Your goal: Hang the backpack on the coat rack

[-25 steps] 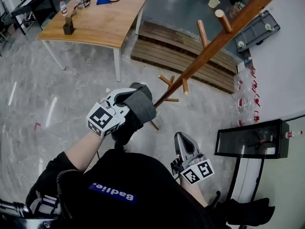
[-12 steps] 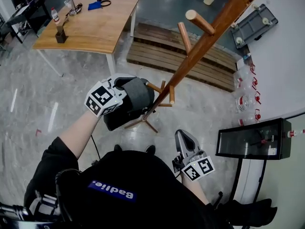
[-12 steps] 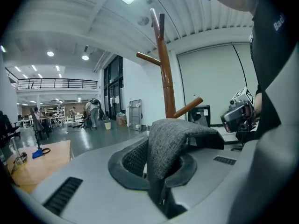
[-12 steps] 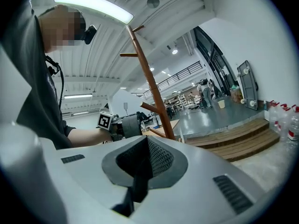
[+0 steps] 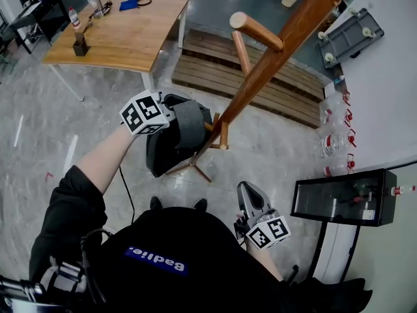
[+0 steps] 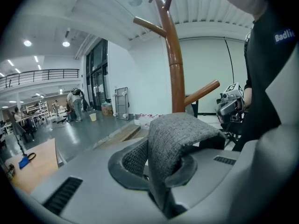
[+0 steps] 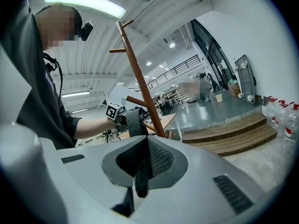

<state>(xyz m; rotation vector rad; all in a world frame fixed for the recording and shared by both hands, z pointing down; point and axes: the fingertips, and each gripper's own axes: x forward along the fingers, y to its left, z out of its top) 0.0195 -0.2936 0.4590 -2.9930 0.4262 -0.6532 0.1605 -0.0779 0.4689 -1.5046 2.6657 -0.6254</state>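
Left gripper [image 5: 172, 111] is clenched on the backpack's grey strap [image 6: 180, 136]. The strap humps over the jaws and is pinched between the pads. The backpack [image 5: 163, 150] hangs dark below that hand, clear of the floor [image 5: 85, 129], just beside the lower stretch of the coat rack [image 5: 273, 60] and near the low peg [image 5: 223, 134]. Cannot tell whether it touches the pole.

Change over the last second: the left hand has carried the bag outward from the person's chest toward the rack, where before it sat close in. The upper peg [image 5: 255, 31] looms larger (the head has closed in too). Right gripper [image 5: 247, 191], low at the person's right side, has barely shifted in view. Its jaws are pressed together with nothing between them.

The rack's foot stands on the floor just off the near edge of the wooden platform [image 5: 273, 87].

Reading: the carry is nearly over and the hanging has not begun, as the strap is on no peg. The low peg is nearest; the upper ones would need a lift. Next need, probably: loop over a peg tip, then let go.
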